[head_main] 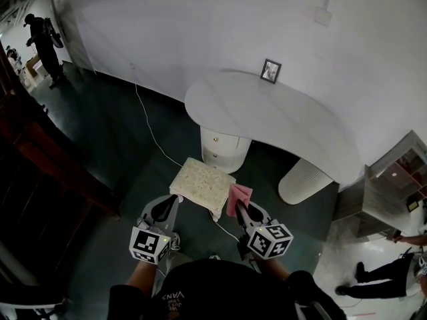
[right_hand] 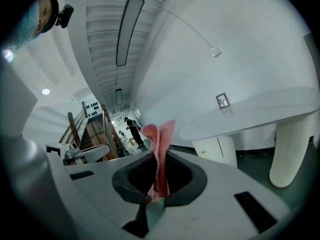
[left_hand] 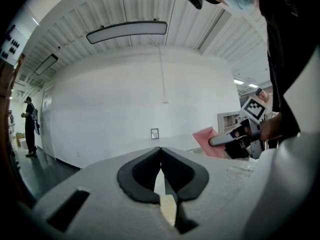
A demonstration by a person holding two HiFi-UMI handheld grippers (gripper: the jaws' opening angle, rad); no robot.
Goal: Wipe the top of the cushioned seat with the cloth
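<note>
Cloth [head_main: 239,197] hangs pinched in your right tool [head_main: 241,211], just right of the cushioned seat [head_main: 200,183] at frame centre; your left tool [head_main: 163,209] is closed, empty. With so narrow a pinch, dragging could pull it free.

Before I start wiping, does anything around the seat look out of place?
Only one thing: a white cable trails across the dark floor and seems to pass under the cushioned seat, a possible snag. The cloth is pinched in the right gripper, as expected.
</note>
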